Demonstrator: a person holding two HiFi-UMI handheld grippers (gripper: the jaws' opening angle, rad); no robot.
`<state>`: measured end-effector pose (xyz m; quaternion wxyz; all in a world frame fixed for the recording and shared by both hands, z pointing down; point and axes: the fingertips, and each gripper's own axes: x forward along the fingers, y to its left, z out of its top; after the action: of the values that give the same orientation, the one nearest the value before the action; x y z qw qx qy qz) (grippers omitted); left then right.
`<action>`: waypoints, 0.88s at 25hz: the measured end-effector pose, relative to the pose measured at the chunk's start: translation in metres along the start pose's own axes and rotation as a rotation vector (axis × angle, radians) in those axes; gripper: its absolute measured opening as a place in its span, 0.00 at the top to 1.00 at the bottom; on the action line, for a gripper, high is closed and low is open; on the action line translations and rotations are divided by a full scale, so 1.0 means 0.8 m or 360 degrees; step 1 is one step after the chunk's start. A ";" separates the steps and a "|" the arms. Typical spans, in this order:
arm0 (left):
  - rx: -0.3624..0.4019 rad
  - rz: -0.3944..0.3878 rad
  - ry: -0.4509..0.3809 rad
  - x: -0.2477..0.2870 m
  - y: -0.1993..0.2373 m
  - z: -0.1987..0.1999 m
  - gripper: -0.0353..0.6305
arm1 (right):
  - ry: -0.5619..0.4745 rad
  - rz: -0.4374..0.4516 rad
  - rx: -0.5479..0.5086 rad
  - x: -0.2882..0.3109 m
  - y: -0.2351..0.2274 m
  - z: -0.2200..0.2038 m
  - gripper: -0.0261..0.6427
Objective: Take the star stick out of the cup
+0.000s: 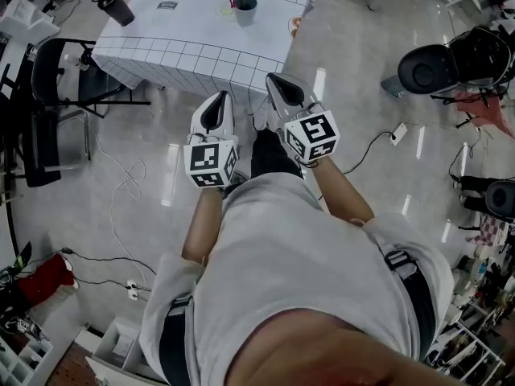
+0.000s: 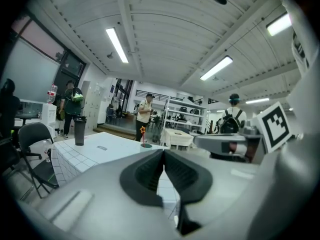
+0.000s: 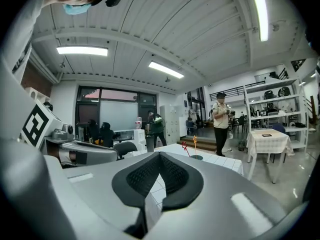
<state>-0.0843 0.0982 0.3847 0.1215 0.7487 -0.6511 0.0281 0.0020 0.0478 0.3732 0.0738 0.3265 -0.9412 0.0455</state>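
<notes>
A dark cup (image 1: 245,9) stands on the far part of a white grid-cloth table (image 1: 185,51), with thin sticks rising from it. The star stick (image 2: 142,130) shows its star above the cup (image 2: 146,145) in the left gripper view. In the right gripper view a red star stick (image 3: 185,146) and an orange stick (image 3: 194,140) stand in the cup (image 3: 196,157). My left gripper (image 1: 220,97) and right gripper (image 1: 272,78) hover side by side at the table's near edge, well short of the cup. Both are shut and hold nothing.
A black tumbler (image 1: 117,6) stands at the table's far left corner. A black folding chair (image 1: 48,95) is left of the table, and cables trail over the floor (image 1: 121,191). Another cloth-covered table (image 3: 270,136), shelves and several people are in the background.
</notes>
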 end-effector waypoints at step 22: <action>-0.0189 0.0359 0.0273 0.263 0.115 -0.008 0.94 | 0.0380 0.0325 -0.0018 0.304 -0.220 -0.012 0.96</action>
<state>-0.1423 -0.1157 0.4463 0.2167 0.6570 -0.7189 0.0670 -0.0759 -0.2364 0.4302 0.1821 0.2209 -0.9543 0.0859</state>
